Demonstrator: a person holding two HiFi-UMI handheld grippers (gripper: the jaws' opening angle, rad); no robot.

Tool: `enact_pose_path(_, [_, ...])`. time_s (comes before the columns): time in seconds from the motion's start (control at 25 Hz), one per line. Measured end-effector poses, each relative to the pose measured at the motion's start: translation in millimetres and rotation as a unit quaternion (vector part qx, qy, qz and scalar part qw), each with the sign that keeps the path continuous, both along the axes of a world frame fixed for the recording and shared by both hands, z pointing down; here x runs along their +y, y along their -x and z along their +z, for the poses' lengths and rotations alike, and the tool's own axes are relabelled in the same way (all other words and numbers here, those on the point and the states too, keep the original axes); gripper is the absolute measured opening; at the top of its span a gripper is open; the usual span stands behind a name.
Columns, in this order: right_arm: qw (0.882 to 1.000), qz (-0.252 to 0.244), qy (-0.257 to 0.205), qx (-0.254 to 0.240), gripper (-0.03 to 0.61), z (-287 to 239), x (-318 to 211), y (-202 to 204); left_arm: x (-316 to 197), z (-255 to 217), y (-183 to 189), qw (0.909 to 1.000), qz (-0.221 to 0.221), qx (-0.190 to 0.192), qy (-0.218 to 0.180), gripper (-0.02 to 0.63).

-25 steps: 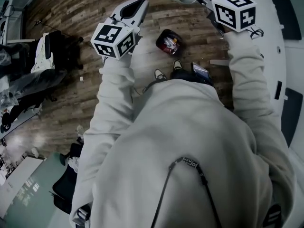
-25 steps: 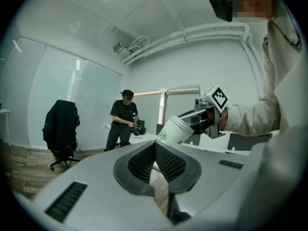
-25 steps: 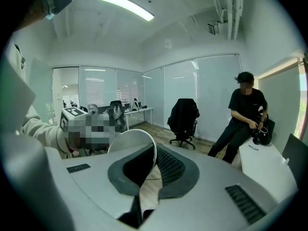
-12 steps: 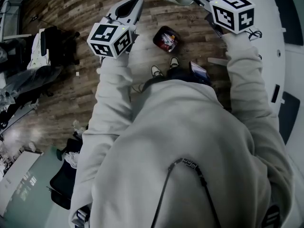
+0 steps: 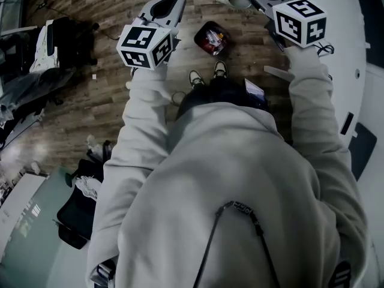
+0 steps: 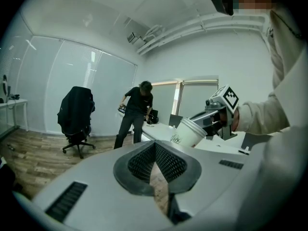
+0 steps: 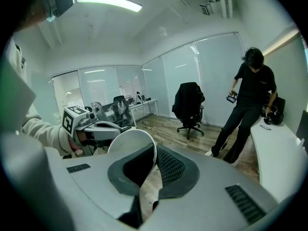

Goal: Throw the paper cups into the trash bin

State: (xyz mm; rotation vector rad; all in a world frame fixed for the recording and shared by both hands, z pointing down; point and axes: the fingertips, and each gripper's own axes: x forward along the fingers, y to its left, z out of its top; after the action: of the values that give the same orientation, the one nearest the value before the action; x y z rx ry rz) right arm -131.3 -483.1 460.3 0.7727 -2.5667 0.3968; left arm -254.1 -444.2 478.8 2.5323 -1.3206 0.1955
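Though seemingly empty, left gripper (image 6: 155, 143) jaws together; right gripper (image 7: 156, 147) clamped on paper cup (image 7: 129, 141).

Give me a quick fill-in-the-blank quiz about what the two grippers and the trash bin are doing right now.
The right gripper is shut on a paper ___.
The left gripper holds ___.
The trash bin stands on the wooden ___.
Missing words: cup; nothing; floor.

From the head we look steeply down at the floor (image 5: 108, 101); our two hand cameras look out along their jaws, sharing the chair (image 6: 76, 113) and standing person (image 6: 136, 110).
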Motion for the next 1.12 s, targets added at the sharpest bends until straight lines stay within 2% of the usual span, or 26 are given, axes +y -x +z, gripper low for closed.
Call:
enact_pose_path(0.08, [1.000, -0.009, 0.011, 0.000, 0.040, 18.6, 2.7, 1.6, 2.9, 14.7, 0.2, 0.9999, -0.005, -0.003, 0.010, -0.005])
enact_pose_path(0.2, [1.000, -0.020, 0.004, -0.021, 0.040, 50.8, 4.2, 0.3, 9.4, 38.9, 9.5, 0.9991, -0.032, -0.027, 0.011, -0.005])
enact_pose_path(0.28, [0.999, -0.015, 0.015, -0.036, 0.040, 80.7, 8.3, -6.6, 21.4, 70.8, 15.3, 0.9980, -0.043, -0.032, 0.034, -0.005])
enact_pose_path(0.4, [0.998, -0.014, 0.052, -0.032, 0.040, 124.1, 20.4, -9.1, 39.0, 126.1, 19.6, 0.9953, -0.043, -0.017, 0.085, -0.005])
enact_pose_path(0.52, [0.997, -0.033, 0.071, -0.019, 0.040, 159.6, 35.2, -3.0, 46.0, 164.3, 24.6, 0.9917, -0.068, 0.013, 0.109, -0.005])
enact_pose_path(0.68, [0.995, -0.029, 0.096, -0.007, 0.040, 217.3, 50.2, -17.7, 61.8, 222.4, 6.4, 0.9900, -0.035, 0.000, 0.137, -0.005])
enact_pose_path(0.92, [0.991, -0.008, 0.135, 0.017, 0.040, 340.2, 69.2, -41.5, 92.1, 336.3, 3.5, 0.9811, -0.025, -0.002, 0.192, -0.005])
enact_pose_path(1.12, [0.987, -0.008, 0.153, 0.050, 0.040, 427.3, 71.0, -44.8, 81.0, 412.6, -3.6, 0.9791, -0.002, 0.001, 0.203, -0.005])
